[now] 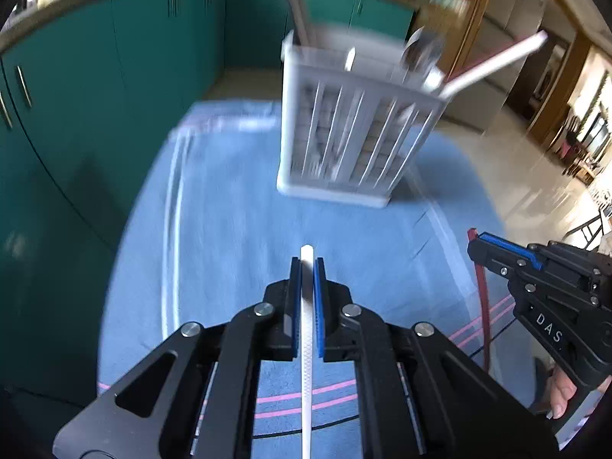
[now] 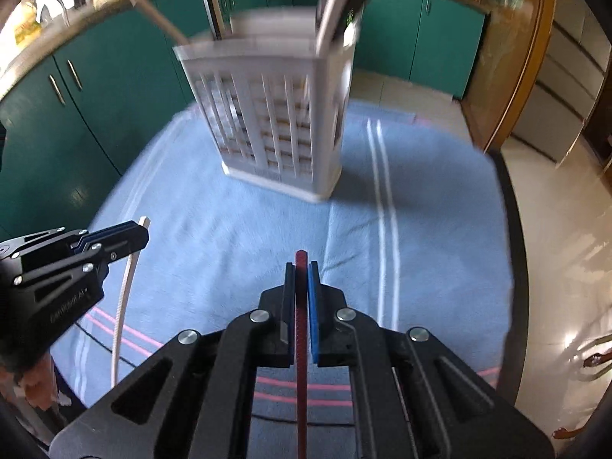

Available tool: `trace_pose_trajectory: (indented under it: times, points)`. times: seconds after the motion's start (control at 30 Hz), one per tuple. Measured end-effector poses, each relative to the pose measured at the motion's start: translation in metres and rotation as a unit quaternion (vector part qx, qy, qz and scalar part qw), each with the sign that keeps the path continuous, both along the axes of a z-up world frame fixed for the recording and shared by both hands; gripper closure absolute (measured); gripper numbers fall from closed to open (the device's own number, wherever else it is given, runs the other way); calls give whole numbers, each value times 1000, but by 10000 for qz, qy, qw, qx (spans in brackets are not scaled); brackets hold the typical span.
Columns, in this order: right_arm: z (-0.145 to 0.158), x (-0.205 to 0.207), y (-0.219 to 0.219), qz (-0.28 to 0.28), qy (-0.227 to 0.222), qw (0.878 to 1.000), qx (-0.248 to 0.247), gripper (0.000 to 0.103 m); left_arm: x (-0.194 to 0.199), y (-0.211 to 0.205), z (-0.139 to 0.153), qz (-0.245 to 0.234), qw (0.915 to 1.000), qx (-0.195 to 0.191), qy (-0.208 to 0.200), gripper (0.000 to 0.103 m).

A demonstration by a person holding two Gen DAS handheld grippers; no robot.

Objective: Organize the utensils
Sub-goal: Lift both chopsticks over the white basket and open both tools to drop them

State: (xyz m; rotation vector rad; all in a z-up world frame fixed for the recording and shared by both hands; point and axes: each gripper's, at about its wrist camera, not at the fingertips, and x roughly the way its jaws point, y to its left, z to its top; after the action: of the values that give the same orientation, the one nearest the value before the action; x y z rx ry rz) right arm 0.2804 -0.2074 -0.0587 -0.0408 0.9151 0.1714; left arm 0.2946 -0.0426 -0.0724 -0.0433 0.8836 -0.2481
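My left gripper (image 1: 307, 267) is shut on a thin white textured stick (image 1: 306, 344), a chopstick or straw, held above the blue cloth (image 1: 237, 222). My right gripper (image 2: 301, 271) is shut on a dark red textured stick (image 2: 300, 344). Each gripper shows in the other's view: the right one (image 1: 478, 243) with the red stick (image 1: 484, 306) hanging below it, the left one (image 2: 141, 229) with the white stick (image 2: 122, 306). Ahead stands a white slatted utensil holder (image 1: 344, 130) (image 2: 275, 122) with several utensils in it, among them a spoon (image 1: 417, 51) and a white stick (image 1: 497, 63).
Teal cabinet doors (image 1: 76, 95) (image 2: 420, 34) run along the far and left sides. The cloth's right edge (image 2: 501, 229) drops off to a glossy pale floor (image 2: 554, 267). A hand (image 1: 562, 390) holds the right gripper. A wooden door frame (image 2: 508, 57) stands at the right.
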Motion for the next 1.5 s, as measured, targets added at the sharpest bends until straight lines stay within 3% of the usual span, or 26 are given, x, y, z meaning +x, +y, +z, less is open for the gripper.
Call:
trace_pose_trajectory:
  times: [0.1,0.33,0.57,0.73,0.83,1.0,1.13,1.23,1.5]
  points:
    - [32,-15,-5,-1,-386,9992,112,96,-11,5,34,-58,9988,-121,-474,97]
    - [95,-45,-13,3,-1179,9928,217,96,-20,17,90,22,9931,-456,-1085,97]
    - [132,-56,-11,-75,-1745,9843,245,96,-26,35,129,360,9791,-1194,-1610,97]
    - [164,-45,-5,-177,-2259,9735,326,96,-23,42,166,555,9597,-1577,-2260,97]
    - [185,-35,-4,-309,-2588,9648,343,96,-17,45,188,710,9514,-1659,-2494,97]
    - [218,-25,-1,-478,-3103,9486,405,96,-10,53,221,1136,9305,-1820,-2970,97]
    - [229,-12,8,-578,-3460,9360,300,96,10,56,227,1557,9180,-1846,-3145,97]
    - [223,2,14,-564,-3495,9349,246,96,25,52,222,1834,9096,-1682,-3327,97]
    - [204,31,7,-654,-3319,9406,305,97,60,28,197,1638,9271,-1338,-3095,96]
